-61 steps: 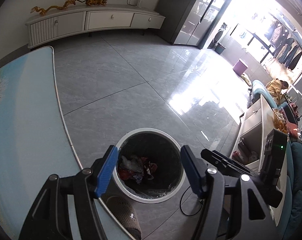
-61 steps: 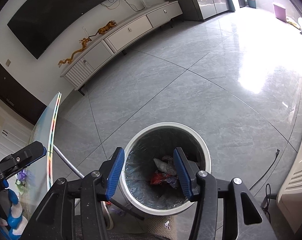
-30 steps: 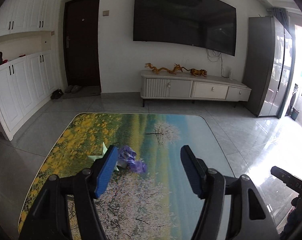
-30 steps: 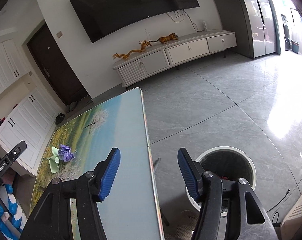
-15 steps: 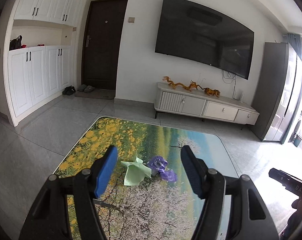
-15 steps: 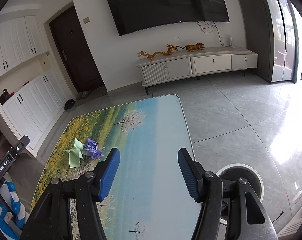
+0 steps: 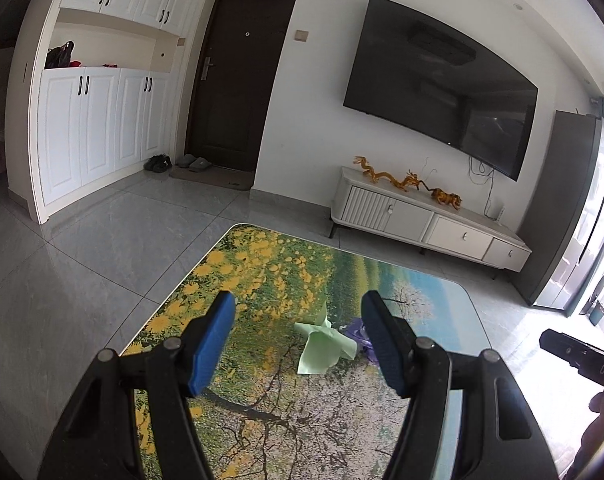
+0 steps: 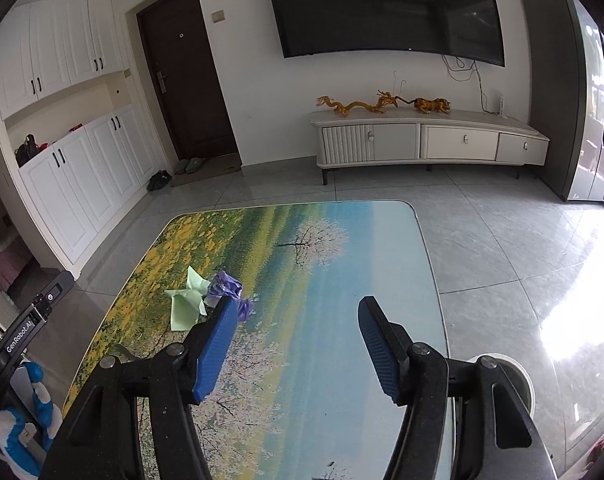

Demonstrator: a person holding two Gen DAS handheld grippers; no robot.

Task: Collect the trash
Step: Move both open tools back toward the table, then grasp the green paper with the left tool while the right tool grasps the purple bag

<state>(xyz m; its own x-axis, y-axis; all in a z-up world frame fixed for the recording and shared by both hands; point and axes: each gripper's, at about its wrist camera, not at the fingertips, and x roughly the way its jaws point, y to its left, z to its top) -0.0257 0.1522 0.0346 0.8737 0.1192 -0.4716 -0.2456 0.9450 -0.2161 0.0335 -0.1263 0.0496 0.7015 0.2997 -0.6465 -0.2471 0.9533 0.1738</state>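
A crumpled light green paper [image 7: 323,346] and a purple plastic wad [image 7: 357,330] lie together on the table [image 7: 262,280] printed with a landscape picture. My left gripper [image 7: 298,342] is open and empty above the table, with the green paper just ahead between its fingers. In the right wrist view the green paper [image 8: 186,300] and the purple wad [image 8: 226,286] lie left of centre. My right gripper [image 8: 296,344] is open and empty above the table [image 8: 341,280], and its left finger covers part of the purple wad. The white rim of the trash bin [image 8: 517,376] shows at the lower right.
A white TV cabinet [image 8: 425,142] with golden figurines stands against the far wall under a large TV [image 8: 385,8]. A dark door [image 7: 234,80] and white cupboards [image 7: 94,128] are to the left. Grey tiled floor surrounds the table.
Both grippers swung from over the trash bin up to the table. In the last half second they moved nearer the green paper and purple wad. Both stayed open.
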